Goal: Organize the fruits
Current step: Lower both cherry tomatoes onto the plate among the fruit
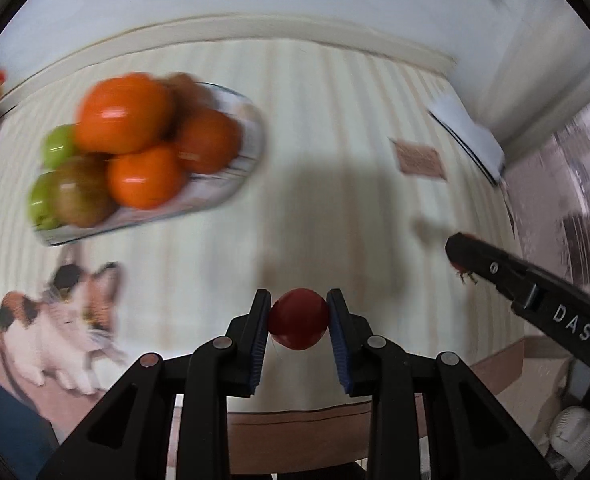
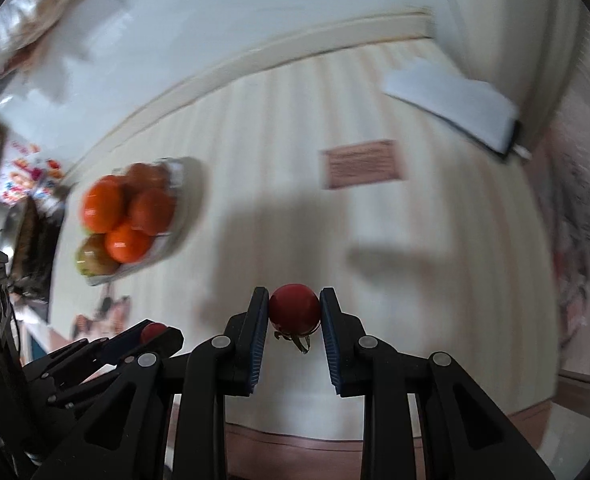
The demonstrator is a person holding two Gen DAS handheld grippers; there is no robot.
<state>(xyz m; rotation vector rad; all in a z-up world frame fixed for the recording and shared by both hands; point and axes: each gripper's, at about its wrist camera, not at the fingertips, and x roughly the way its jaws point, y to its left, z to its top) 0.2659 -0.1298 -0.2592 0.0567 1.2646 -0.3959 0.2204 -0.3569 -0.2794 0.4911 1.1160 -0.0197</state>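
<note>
Two small red tomatoes were pinched, one per gripper: the left gripper (image 1: 299, 318) clamped a stemless tomato (image 1: 298, 319) at bottom center, the right gripper (image 2: 294, 309) squeezed a stemmed tomato (image 2: 294, 308). Fruit bowl (image 1: 239, 160) with oranges (image 1: 125, 118) sat upper left on the striped cloth (image 1: 335, 120)

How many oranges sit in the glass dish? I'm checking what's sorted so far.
3 clearly visible: one on top, one to its right, one in front. The pile in the glass dish may hide others.
</note>
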